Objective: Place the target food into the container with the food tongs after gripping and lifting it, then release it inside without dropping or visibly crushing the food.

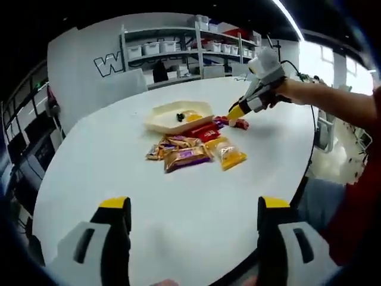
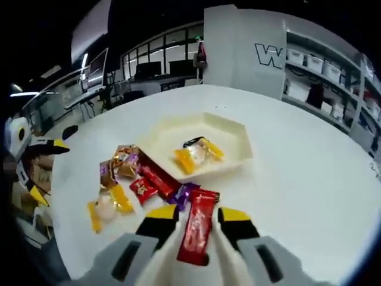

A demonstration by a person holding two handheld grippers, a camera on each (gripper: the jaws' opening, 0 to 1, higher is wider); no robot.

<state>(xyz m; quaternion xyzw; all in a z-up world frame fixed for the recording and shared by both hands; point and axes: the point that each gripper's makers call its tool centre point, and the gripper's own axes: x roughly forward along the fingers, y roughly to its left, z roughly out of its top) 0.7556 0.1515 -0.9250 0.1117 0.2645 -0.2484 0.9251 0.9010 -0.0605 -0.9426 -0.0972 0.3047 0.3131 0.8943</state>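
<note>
A cream tray (image 2: 235, 156) sits in the middle of the white table, holding an orange-wrapped sweet (image 2: 195, 156) and a small dark piece (image 1: 180, 117). My right gripper (image 2: 197, 214) is shut on a long red snack packet (image 2: 198, 229), which sticks out forward between its yellow tips, just short of the tray's near side. In the left gripper view the right gripper (image 1: 237, 112) reaches in from the right with the red packet (image 1: 241, 124) low over the table beside the tray (image 1: 161, 124). My left gripper (image 1: 194, 205) stands open near the table's edge, holding nothing.
A loose pile of wrapped snacks (image 1: 189, 152) lies in front of the tray: gold, purple, red and yellow packets (image 2: 110, 208). The left gripper (image 2: 46, 170) shows at the table's far edge. Shelves with white bins (image 1: 178, 47) stand behind the table.
</note>
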